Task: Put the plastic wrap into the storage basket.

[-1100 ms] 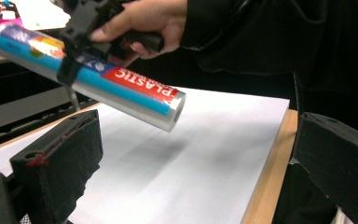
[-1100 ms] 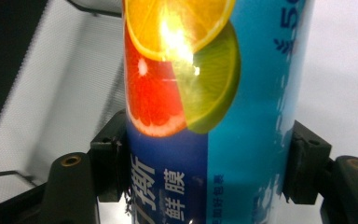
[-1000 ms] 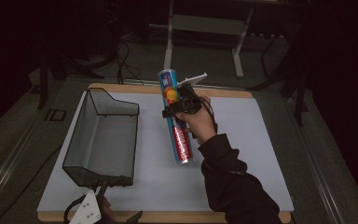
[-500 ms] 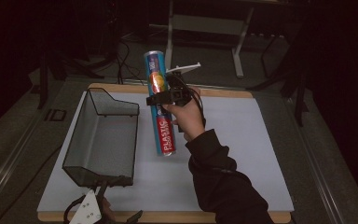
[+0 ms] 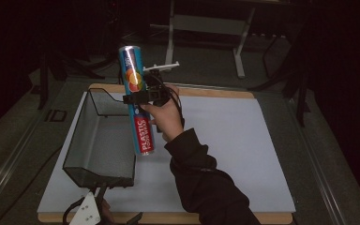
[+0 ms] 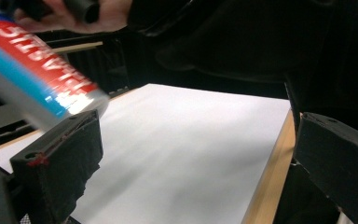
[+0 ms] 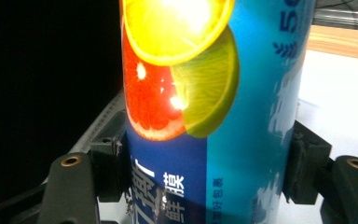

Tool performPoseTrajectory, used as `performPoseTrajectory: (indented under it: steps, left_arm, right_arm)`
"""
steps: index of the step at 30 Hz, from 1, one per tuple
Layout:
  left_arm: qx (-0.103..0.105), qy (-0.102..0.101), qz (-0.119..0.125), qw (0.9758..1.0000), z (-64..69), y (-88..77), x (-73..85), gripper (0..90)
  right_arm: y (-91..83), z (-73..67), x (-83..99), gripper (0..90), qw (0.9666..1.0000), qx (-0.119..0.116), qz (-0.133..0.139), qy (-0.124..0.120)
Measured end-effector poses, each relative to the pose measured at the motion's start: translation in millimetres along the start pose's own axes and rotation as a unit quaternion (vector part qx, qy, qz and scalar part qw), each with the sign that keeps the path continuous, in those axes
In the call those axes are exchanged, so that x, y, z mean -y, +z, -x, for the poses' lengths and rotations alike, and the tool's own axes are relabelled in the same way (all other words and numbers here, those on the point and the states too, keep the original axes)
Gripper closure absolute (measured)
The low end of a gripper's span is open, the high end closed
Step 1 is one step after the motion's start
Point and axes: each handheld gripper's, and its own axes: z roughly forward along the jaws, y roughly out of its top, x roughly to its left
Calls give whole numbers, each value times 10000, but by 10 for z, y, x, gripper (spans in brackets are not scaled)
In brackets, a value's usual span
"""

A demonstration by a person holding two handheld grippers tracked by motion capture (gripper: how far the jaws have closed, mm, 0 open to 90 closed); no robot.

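Note:
A long tube of plastic food wrap (image 5: 137, 108), blue and red with citrus pictures, is held nearly upright in the air over the right wall of a dark mesh basket (image 5: 98, 136). My right gripper (image 5: 138, 99) is shut on its middle. In the right gripper view both pads press the sides of the tube (image 7: 205, 116) inside my right gripper (image 7: 209, 168). My left gripper (image 5: 115, 206) rests at the table's near edge below the basket. Its jaws stand wide apart around nothing (image 6: 196, 140), with the tube's red end (image 6: 37, 84) above its left jaw.
A white mat (image 5: 243, 140) covers a wooden tabletop (image 5: 215, 93) whose edge shows at the back and front. A metal stand (image 5: 206, 23) is behind the table on the dark floor. The person's dark sleeve (image 5: 201, 183) crosses the mat's middle.
The right hand has carried the tube up and to the left, from over the mat's middle to above the basket's right wall. The left gripper has stayed put.

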Motion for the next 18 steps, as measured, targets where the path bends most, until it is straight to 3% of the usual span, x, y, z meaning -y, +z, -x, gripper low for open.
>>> performPoseTrajectory:
  steps: [2,5,8,13,18]
  left_arm:
    - [14,-3,10,10000,1,-1,-1,19]
    - [20,9,0,10000,4,-6,1,20]
    - [13,5,5,10000,3,-9,1,19]
    - [0,11,-8,10000,5,-7,2,19]
    - [13,18,-25,10000,7,-4,4,19]
  right_arm:
    - [62,-30,11,316,9999,-127,65,62]
    - [153,-80,51,316,9995,-215,201,-129]
    - [248,-111,72,316,9993,-309,200,-55]
    - [378,-166,98,317,9994,-291,189,-60]
    - [613,-171,202,316,9996,-208,171,126]
